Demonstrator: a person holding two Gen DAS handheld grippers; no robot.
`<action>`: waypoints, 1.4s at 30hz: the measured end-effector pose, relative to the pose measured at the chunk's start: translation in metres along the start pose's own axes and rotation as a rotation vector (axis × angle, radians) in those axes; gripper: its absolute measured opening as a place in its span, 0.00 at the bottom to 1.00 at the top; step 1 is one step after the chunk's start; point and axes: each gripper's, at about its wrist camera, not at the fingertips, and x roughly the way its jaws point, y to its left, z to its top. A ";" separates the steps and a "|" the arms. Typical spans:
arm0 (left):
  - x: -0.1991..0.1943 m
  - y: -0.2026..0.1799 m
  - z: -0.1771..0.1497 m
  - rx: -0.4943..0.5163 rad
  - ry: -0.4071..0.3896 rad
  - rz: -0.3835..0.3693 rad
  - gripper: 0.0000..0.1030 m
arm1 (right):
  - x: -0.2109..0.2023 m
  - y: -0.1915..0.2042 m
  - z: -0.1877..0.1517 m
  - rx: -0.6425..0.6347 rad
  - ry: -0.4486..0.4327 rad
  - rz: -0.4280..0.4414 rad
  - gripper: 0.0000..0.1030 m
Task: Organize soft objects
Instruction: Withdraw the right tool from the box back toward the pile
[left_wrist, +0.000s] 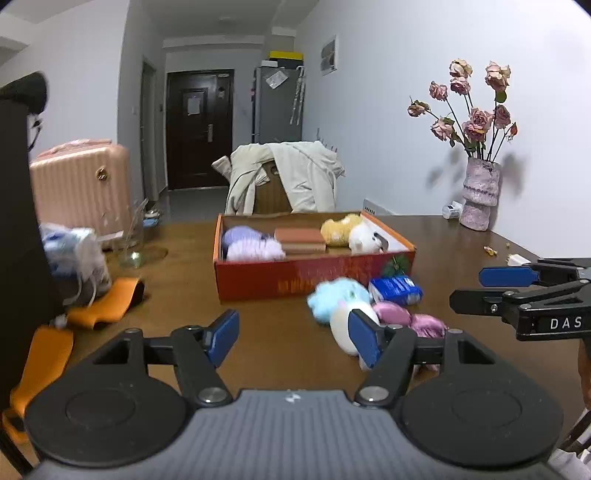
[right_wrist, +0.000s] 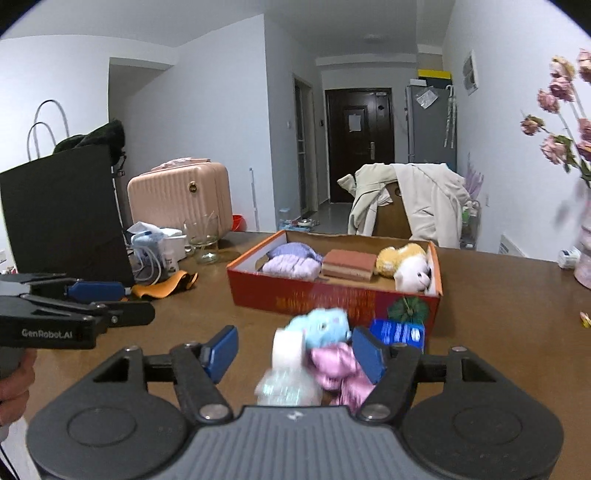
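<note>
An orange cardboard box (left_wrist: 295, 280) (right_wrist: 332, 299) on the brown table holds purple knit items (left_wrist: 251, 243), a pink sponge block (left_wrist: 300, 239), a yellow plush (left_wrist: 338, 227) and a white plush (left_wrist: 364, 238). In front of it lie a blue-and-white plush toy (left_wrist: 338, 302) (right_wrist: 321, 328), a pink satin scrunchie (left_wrist: 406, 317) (right_wrist: 340, 369) and a blue tissue pack (left_wrist: 395, 290) (right_wrist: 397, 332). My left gripper (left_wrist: 295, 341) is open and empty, left of the toy. My right gripper (right_wrist: 295, 354) is open, its fingers standing either side of the toy and scrunchie; it shows sideways in the left view (left_wrist: 476, 288).
A vase of dried roses (left_wrist: 480, 192) stands at the table's right back. A glass vase (left_wrist: 133, 236), a black bag (right_wrist: 66, 214), orange cloth (left_wrist: 107, 302) and bagged items (left_wrist: 74, 251) crowd the left. A chair with a coat (left_wrist: 284, 177) stands behind the table.
</note>
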 end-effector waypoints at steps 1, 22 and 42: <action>-0.006 -0.003 -0.006 -0.003 0.002 0.004 0.66 | -0.007 0.004 -0.008 -0.004 -0.007 -0.011 0.67; -0.006 -0.033 -0.046 0.018 0.105 -0.026 0.68 | -0.028 -0.001 -0.073 0.105 0.032 -0.051 0.67; 0.113 -0.065 -0.030 0.039 0.215 -0.081 0.69 | 0.089 -0.079 -0.062 0.240 0.132 -0.067 0.29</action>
